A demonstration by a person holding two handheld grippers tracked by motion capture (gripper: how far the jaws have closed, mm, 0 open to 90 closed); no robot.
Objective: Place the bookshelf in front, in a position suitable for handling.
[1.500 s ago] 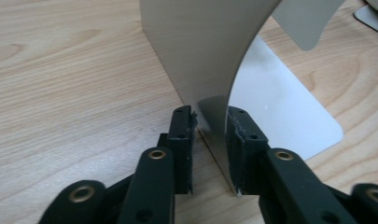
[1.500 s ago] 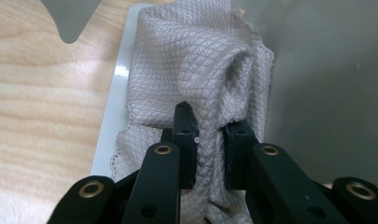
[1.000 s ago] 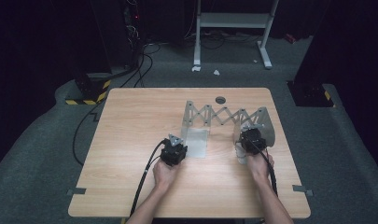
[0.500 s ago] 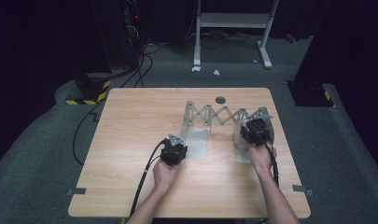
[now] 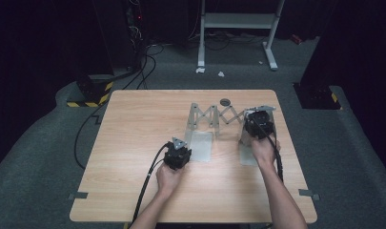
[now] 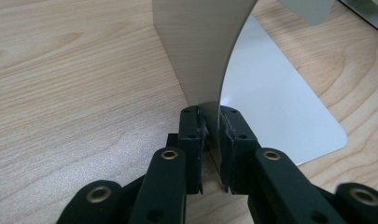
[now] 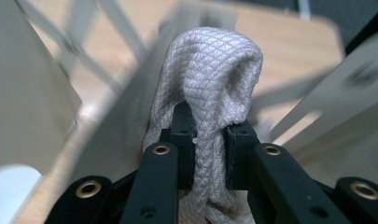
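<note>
Your right gripper [image 5: 258, 125] has climbed along the rack's [image 5: 214, 116] right panel, jaws pinching a white cloth [image 7: 210, 74]; your left gripper [image 6: 210, 140] clamps the left panel's edge, so hold it firm while wiping evenly

A light wooden table [image 5: 133, 143] is set on grey carpet; an expandable metal rack [image 5: 214, 117] with two flat base plates is stood on it; a small dark disc [image 5: 225, 101] is laid behind the rack.
</note>
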